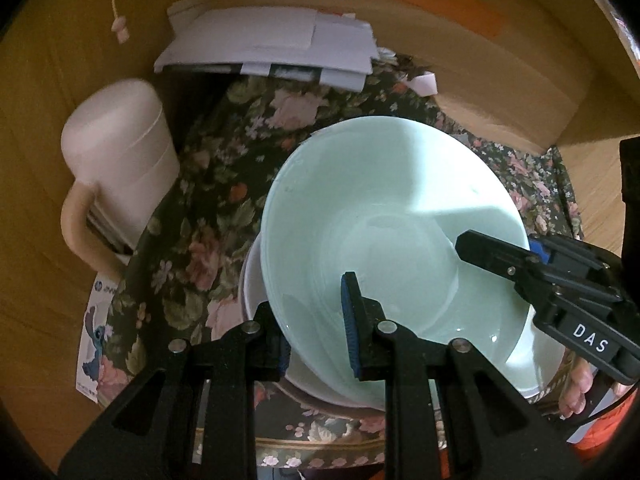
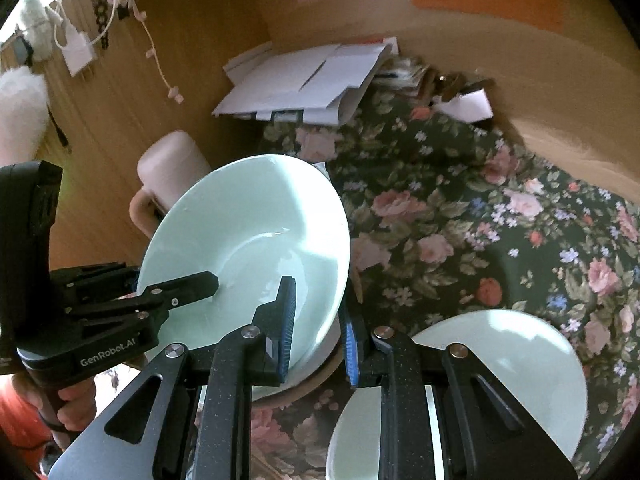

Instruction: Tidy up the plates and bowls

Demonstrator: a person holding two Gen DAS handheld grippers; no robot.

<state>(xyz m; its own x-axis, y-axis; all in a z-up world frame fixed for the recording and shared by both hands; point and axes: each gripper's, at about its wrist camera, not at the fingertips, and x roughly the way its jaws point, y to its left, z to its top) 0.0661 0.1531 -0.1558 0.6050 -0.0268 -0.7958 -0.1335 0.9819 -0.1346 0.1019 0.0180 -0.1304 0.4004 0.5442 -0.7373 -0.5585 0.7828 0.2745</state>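
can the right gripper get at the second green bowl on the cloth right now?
Probably not yet. The right gripper is shut on the rim of the tilted green bowl, shared with the left gripper. The second bowl sits close and unobstructed, so release first.

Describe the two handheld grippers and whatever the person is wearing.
Both grippers are black, with angular fingers, silver pivot bolts and ribbed blue pads. The right gripper carries white "DAS" lettering on its body. The left gripper reads "GenRobot.AI" above a black handle. An orange-red sleeve shows by the hand.
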